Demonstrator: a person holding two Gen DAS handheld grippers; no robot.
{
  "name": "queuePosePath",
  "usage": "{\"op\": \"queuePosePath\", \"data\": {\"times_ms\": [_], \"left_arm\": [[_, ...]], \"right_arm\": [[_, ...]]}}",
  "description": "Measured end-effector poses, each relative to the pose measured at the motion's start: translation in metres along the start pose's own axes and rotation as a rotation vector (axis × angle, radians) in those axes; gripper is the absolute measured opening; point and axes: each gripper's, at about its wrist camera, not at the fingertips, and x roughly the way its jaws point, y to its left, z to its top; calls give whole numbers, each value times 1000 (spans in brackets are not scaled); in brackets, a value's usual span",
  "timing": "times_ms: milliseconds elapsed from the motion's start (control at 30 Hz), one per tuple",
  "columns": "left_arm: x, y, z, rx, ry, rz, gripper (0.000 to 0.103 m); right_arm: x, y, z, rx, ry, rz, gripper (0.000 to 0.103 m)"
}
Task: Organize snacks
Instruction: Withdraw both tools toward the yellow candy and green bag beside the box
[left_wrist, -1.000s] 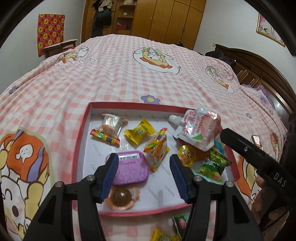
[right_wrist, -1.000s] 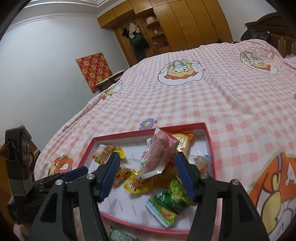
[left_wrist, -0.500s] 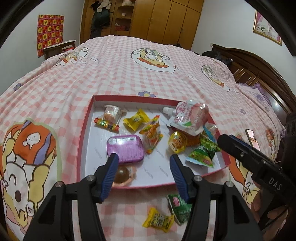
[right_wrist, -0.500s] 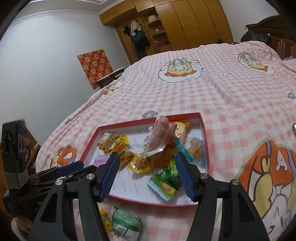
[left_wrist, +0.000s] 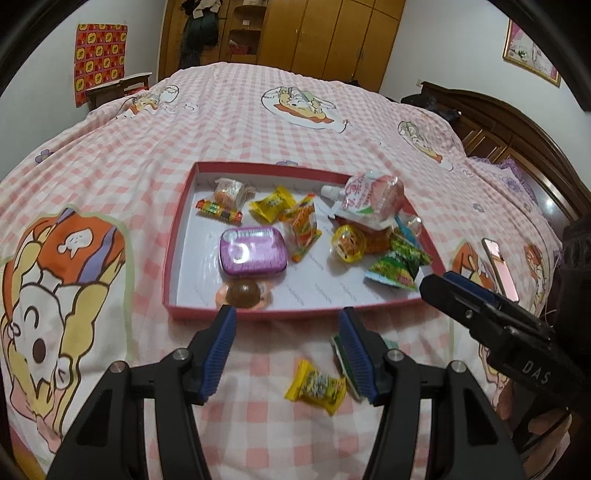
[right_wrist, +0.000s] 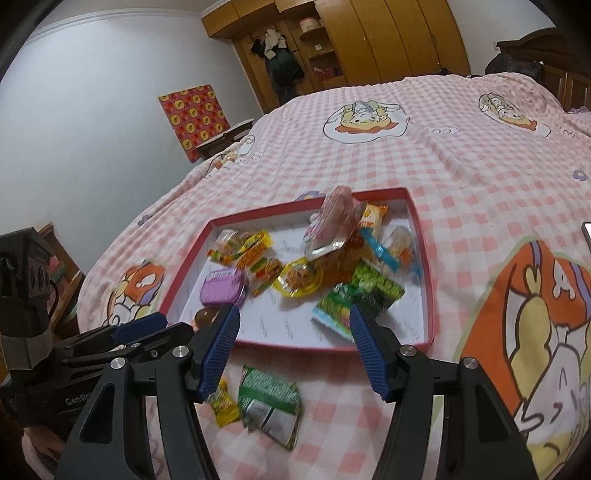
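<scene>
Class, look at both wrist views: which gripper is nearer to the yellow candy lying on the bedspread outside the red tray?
Left. The yellow candy lies just ahead of the open left gripper, almost between its fingers. The right gripper is off to the candy's right, with the green packet nearer to it.

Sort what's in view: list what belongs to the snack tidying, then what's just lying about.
Job: red tray, purple tin, pink pouch, yellow candy and green packet still on the bedspread.
Lying about: phone, wardrobe, wall picture.
</scene>
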Motion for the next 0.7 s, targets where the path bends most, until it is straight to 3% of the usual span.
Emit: {"op": "queuePosePath", "data": {"times_ms": [700], "left_arm": [[14,-7,-38,37,99,-13,60]], "right_arm": [[-12,8,-43,-28,88,-23,63]]}}
